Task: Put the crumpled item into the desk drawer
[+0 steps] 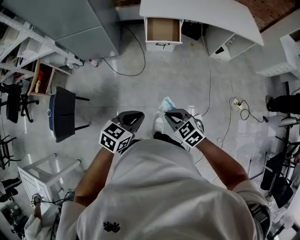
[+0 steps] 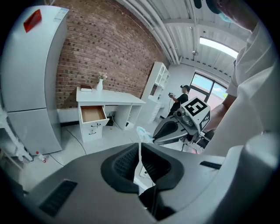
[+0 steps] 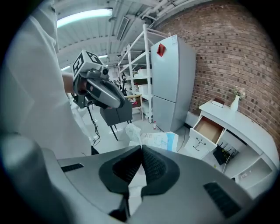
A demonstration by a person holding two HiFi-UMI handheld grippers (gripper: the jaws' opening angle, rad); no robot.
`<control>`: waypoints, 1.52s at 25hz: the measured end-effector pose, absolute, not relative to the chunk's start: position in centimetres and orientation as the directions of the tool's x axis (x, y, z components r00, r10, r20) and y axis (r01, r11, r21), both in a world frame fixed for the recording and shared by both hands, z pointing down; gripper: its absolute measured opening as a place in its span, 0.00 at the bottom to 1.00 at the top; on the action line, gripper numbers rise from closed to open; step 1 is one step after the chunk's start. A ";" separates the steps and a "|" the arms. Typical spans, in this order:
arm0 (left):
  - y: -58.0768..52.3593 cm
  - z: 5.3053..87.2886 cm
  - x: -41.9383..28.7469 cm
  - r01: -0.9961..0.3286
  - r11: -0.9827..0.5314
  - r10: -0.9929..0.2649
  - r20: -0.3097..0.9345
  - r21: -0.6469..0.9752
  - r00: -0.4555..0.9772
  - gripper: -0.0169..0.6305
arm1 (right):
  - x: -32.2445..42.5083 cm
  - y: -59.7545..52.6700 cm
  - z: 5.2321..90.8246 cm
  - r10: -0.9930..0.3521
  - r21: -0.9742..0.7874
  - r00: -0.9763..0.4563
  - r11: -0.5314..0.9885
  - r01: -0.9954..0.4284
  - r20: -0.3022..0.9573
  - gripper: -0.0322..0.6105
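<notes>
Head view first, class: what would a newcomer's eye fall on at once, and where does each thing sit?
Near the head view's middle, the right tool is shut on a crumpled white-and-blue item. At the top of that view, the desk drawer stands pulled open under the white desk, showing a bare brown bottom. The left tool is shut beside the right one, holding nothing.

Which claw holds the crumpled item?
The right claw: the crumpled white-and-blue item is pinched in it, while the left claw is shut on nothing.
</notes>
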State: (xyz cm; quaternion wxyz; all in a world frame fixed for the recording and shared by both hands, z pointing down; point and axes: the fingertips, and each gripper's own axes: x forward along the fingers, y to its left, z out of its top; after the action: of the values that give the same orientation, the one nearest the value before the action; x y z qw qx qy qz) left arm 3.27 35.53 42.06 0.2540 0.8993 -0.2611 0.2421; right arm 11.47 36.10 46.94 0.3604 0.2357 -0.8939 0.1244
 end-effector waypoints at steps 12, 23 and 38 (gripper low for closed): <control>22.3 43.3 3.8 -0.596 -0.712 -0.337 0.564 0.371 0.754 0.08 | 13.0 20.8 49.8 -0.331 0.002 -0.603 0.878 -0.479 0.726 0.10; 5.1 43.5 -3.1 -0.491 -0.792 -0.263 0.523 0.363 0.811 0.08 | 9.0 5.1 50.5 -0.411 0.166 -0.465 0.861 -0.481 0.784 0.10; -8.9 45.4 -1.8 -0.531 -0.748 -0.269 0.550 0.399 0.791 0.08 | 13.6 -15.4 56.7 -0.396 0.316 -0.373 0.913 -0.258 0.839 0.10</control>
State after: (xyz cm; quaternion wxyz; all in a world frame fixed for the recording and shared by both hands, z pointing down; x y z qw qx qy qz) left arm -1.83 -8.90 45.38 0.2779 0.9046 -0.2209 0.2358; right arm 13.59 -15.44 56.74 0.5236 0.1980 -0.8260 -0.0658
